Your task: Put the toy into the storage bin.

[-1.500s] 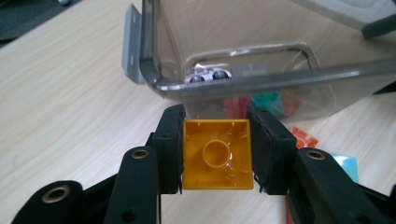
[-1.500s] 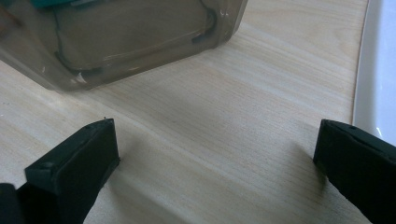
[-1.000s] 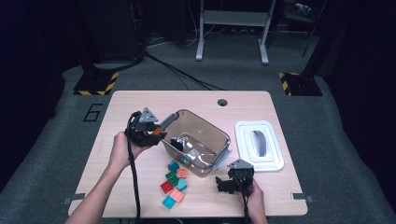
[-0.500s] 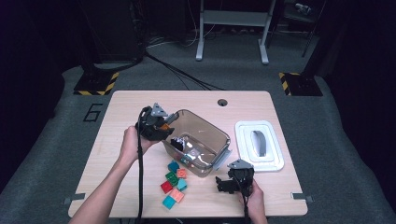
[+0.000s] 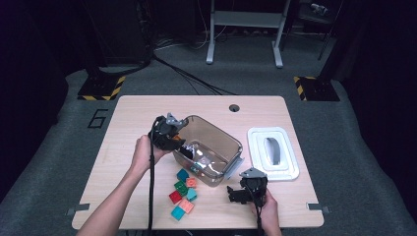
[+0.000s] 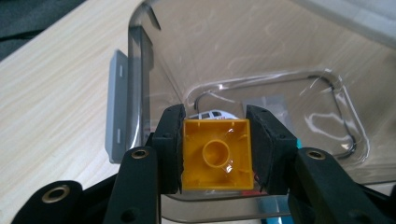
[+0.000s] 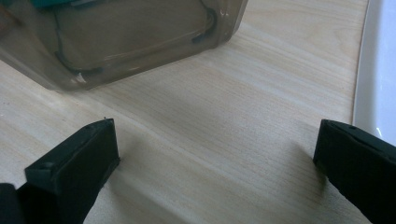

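A yellow brick (image 6: 217, 156) sits hollow side up between the jaws of my left gripper (image 6: 215, 116), which is shut on it. That gripper (image 5: 172, 133) hangs at the left rim of a clear brownish bin (image 5: 231, 142), pointing into it. In the left gripper view the bin's floor (image 6: 280, 98) lies just beyond the brick. My right gripper (image 5: 237, 192) rests low over the table in front of the bin's right corner. Its jaws stand wide apart in the right gripper view, with bare wood between them (image 7: 215, 135) and the bin's wall (image 7: 116, 37) farther ahead.
Several loose bricks (image 5: 183, 191) in red, green, teal and orange lie on the table in front of the bin. A white lid (image 5: 290, 167) lies to the bin's right. The wooden table (image 5: 133, 113) has a small hole (image 5: 234, 107) near its far edge.
My left gripper has carried the yellow brick to the right and down, from beside the bin to its left rim. The right gripper has stayed in place.
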A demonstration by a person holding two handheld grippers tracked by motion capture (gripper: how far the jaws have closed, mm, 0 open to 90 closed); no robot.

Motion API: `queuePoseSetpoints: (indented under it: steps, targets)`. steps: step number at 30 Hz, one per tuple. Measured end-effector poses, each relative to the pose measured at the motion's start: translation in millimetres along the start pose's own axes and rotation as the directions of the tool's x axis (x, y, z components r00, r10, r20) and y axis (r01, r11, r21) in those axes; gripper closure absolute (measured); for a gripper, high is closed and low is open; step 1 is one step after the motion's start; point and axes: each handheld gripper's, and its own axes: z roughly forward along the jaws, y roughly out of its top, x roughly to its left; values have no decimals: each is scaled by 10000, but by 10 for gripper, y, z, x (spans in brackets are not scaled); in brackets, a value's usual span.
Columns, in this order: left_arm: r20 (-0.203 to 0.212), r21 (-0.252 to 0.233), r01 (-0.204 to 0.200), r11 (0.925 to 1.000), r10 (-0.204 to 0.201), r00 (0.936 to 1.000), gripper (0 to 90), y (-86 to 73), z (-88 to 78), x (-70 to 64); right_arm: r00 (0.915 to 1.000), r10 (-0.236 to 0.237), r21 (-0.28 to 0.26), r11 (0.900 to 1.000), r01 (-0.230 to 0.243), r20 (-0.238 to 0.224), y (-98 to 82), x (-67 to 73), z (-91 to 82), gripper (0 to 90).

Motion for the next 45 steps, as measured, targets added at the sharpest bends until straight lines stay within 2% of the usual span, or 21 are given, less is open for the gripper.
queuePoseSetpoints:
  steps: [5, 12, 18, 24, 28, 34, 39, 43, 45]
  targets:
    - [119, 204, 100, 9997, -102, 9999, 586, -27, 24, 21, 10000, 0, 2, 10000, 0, -1, 0, 0, 0, 0]
    - [172, 171, 164, 9997, -167, 9997, 569, -31, 10, 8, 10000, 5, -6, 10000, -5, 2, 0, 1, 0, 0]
    - [13, 261, 223, 9994, -223, 9998, 425, -65, -81, 9, 10000, 2, 3, 10000, -2, 4, 0, 0, 0, 0]
    - [2, -128, 162, 9998, -162, 9999, 255, -133, -277, -34, 10000, 3, -7, 10000, -3, 4, 0, 1, 0, 0]
    - [-99, -477, 102, 9988, -107, 9999, 175, -226, -396, -94, 10000, 6, -6, 10000, -6, 5, 0, 1, 0, 0]
    - [-325, -504, -64, 9987, 48, 9995, 128, -429, -497, -164, 10000, 5, 3, 10000, -5, 2, 0, 1, -1, 0]
    - [-345, -392, 17, 9992, -31, 9994, 87, -639, -492, -207, 10000, 7, -6, 10000, -7, 5, 0, 1, 0, 0]
    - [-484, -340, 204, 9992, -220, 9986, 54, -820, -414, -254, 10000, 4, -3, 10000, -4, 4, 0, 1, 0, 0]
    - [-331, -278, 297, 9992, -306, 9990, 40, -910, -355, -283, 10000, 6, -7, 10000, -6, 4, 0, 1, 0, 0]
